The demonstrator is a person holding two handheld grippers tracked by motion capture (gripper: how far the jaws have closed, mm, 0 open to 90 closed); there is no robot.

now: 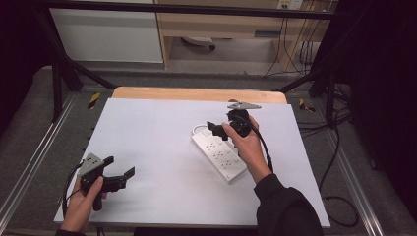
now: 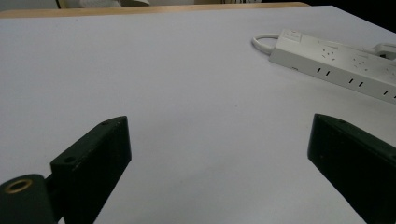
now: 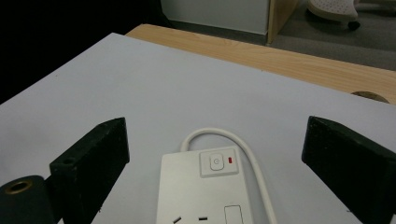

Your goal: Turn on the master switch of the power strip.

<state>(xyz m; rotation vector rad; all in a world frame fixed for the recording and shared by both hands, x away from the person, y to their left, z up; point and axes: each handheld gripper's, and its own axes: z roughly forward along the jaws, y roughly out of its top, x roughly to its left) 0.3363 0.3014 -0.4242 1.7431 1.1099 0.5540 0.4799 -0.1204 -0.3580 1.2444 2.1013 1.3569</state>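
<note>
One white power strip [image 1: 219,153] is seen right of centre in the high view, laid diagonally on the white table sheet [image 1: 162,142]. One power button [image 3: 217,163] with one red indicator is counted at its near end in the right gripper view; one white cord [image 3: 219,134] is looped out from that end. Socket rows are visible on top, but the exact count is hard to make out. In the right gripper view the strip is cut off by the bottom edge; in the left gripper view it is cut off at the upper right [image 2: 336,63].

Two grippers are counted. The right gripper [image 1: 220,127] is held just above the strip's upper end, jaws spread wide with the strip's end between them, nothing gripped; whether the strip is touched cannot be told. Part of the strip is hidden under the right hand [image 1: 248,145].

The left gripper [image 1: 120,167] is held at the lower left of the high view, well apart from the strip, jaws wide apart over bare sheet, nothing held. Its body is partly covered by the left hand [image 1: 83,204].

One wooden table edge [image 1: 196,93] is seen past the sheet.
</note>
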